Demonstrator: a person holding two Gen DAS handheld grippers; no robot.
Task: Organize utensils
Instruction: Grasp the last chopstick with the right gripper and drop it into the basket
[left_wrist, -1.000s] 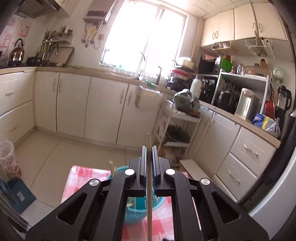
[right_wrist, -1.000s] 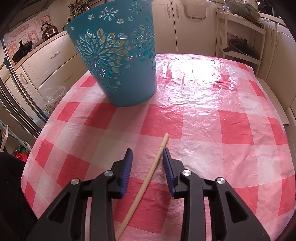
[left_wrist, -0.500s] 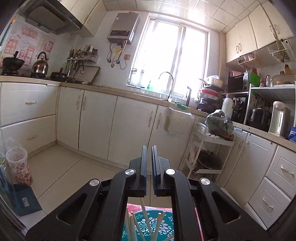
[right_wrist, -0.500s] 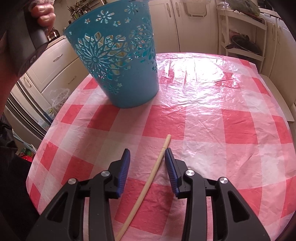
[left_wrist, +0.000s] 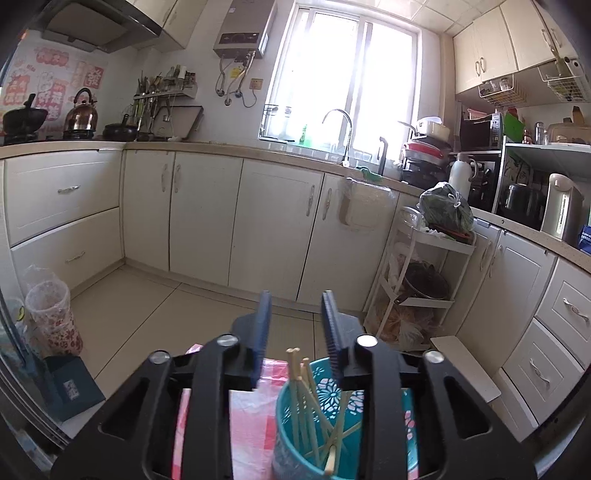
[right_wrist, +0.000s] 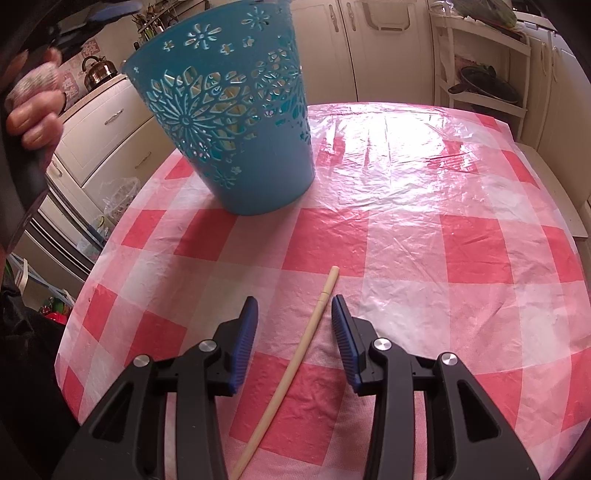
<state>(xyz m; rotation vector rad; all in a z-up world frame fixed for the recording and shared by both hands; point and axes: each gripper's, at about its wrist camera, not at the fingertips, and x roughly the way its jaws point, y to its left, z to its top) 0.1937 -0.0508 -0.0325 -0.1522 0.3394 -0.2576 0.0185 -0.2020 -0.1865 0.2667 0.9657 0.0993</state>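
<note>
A teal cut-out basket (right_wrist: 236, 122) stands on the red-and-white checked tablecloth (right_wrist: 443, 240). The left wrist view looks down into the basket (left_wrist: 284, 454), where several pale chopsticks (left_wrist: 299, 398) stand loose. My left gripper (left_wrist: 295, 306) hovers just above its rim; its jaws are opening and nothing is between them. One more chopstick (right_wrist: 295, 365) lies flat on the cloth. My right gripper (right_wrist: 294, 310) straddles it, open, with the stick nearer the right finger and neither pad pressing on it. A hand (right_wrist: 33, 110) holding the left gripper shows at the left edge.
Cream cabinets line the walls beyond the table. A white tiered trolley (left_wrist: 424, 266) stands off the table's far right, and a plastic-bagged bin (left_wrist: 51, 314) sits on the floor at left. The table's rounded edge runs close by the basket.
The left gripper was shut on a chopstick a second ago; it now stands open over the basket, lower than before, the stick gone from it. The right gripper's jaws widened slightly without moving.
</note>
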